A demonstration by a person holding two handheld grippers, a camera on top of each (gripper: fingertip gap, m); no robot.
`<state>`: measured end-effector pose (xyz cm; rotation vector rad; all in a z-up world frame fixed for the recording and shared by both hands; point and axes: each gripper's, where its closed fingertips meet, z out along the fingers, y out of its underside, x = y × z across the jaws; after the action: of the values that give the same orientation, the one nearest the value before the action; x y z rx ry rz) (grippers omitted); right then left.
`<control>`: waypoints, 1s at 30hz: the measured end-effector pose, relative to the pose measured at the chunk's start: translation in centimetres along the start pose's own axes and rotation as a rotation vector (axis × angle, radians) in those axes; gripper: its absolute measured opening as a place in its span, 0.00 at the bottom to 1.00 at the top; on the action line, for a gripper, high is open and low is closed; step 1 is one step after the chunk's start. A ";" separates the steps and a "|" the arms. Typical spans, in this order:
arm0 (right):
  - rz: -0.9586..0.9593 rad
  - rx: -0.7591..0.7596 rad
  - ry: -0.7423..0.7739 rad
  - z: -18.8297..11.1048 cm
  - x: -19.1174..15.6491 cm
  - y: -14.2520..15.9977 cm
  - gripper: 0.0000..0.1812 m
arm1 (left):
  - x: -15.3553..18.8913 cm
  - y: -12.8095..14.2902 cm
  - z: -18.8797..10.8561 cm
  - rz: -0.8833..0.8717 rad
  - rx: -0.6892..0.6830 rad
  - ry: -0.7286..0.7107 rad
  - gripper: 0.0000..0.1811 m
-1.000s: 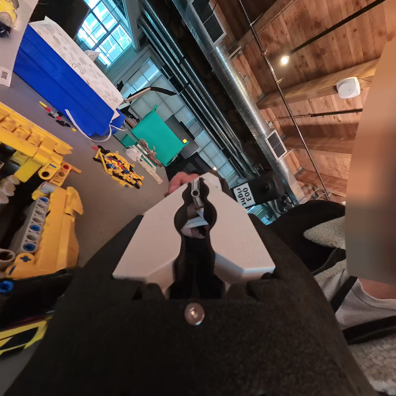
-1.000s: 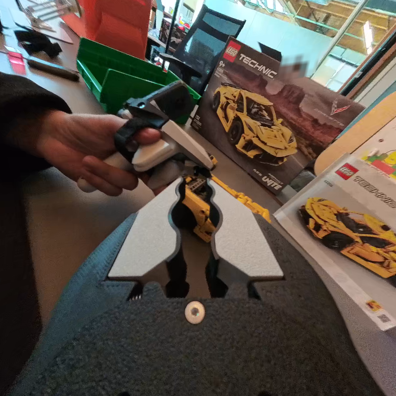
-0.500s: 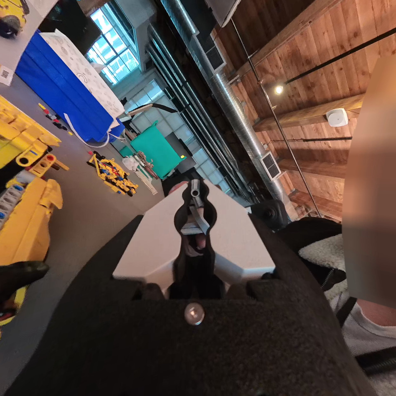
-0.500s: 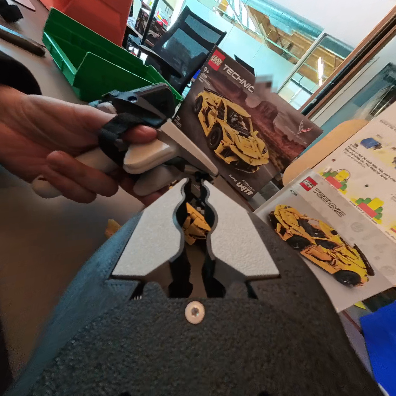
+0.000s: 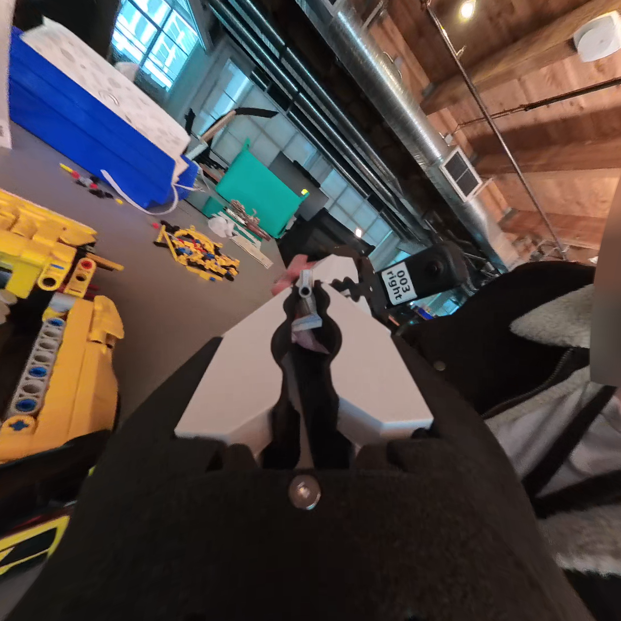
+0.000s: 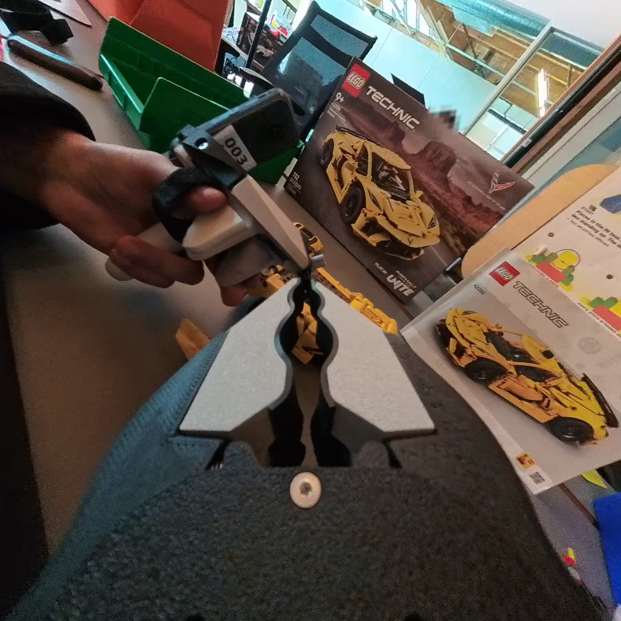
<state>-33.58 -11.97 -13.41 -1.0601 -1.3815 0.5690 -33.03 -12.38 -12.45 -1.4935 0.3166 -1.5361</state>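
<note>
Left wrist view shows your left gripper (image 5: 305, 289) clenched on a small grey connector piece (image 5: 305, 288), pinched at the very tips, its round hole facing the camera. Just beyond that piece, your right gripper (image 5: 339, 272) comes in tip to tip, a hand (image 5: 289, 275) wrapped behind it. To the left of the grey piece, the half-built yellow car (image 5: 57, 353) lies on the grey table (image 5: 161, 302), and a smaller yellow sub-assembly (image 5: 198, 250) sits farther back on the same side. Behind that stand a blue box (image 5: 84, 127) and a teal bin (image 5: 258, 195); what is inside either is hidden.

Right wrist view shows your right gripper (image 6: 307, 285) nearly closed, only a thin wavy slit between the fingers. A dark sliver sits at the tips, but I cannot tell whether it is gripped. Your left gripper (image 6: 311, 260) meets it, the grey piece (image 6: 316, 258) poking from its tips. Behind the grey piece stands the set's box (image 6: 403, 188) picturing a yellow car; to its right lies the instruction booklet (image 6: 517, 356), and far left, a green bin (image 6: 174, 94), contents unseen.
</note>
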 end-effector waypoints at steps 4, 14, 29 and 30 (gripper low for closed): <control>-0.001 0.003 -0.039 -0.3 -0.4 0.4 0.01 | -0.1 0.5 0.2 0.020 -0.030 -0.005 0.05; -0.042 0.024 -0.035 -0.3 -1.2 0.2 0.02 | -0.3 1.4 0.0 -0.081 -0.088 0.011 0.04; 0.053 0.081 -0.208 -1.3 -2.4 -0.7 0.01 | 1.5 2.2 -0.3 -0.034 -0.176 0.102 0.04; 0.050 0.077 -0.220 -1.3 -2.5 -0.6 0.01 | 1.5 2.4 -0.4 0.001 -0.192 0.083 0.03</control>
<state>-32.86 -14.74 -13.96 -0.9946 -1.5137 0.7887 -32.06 -14.89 -13.32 -1.5783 0.5257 -1.6059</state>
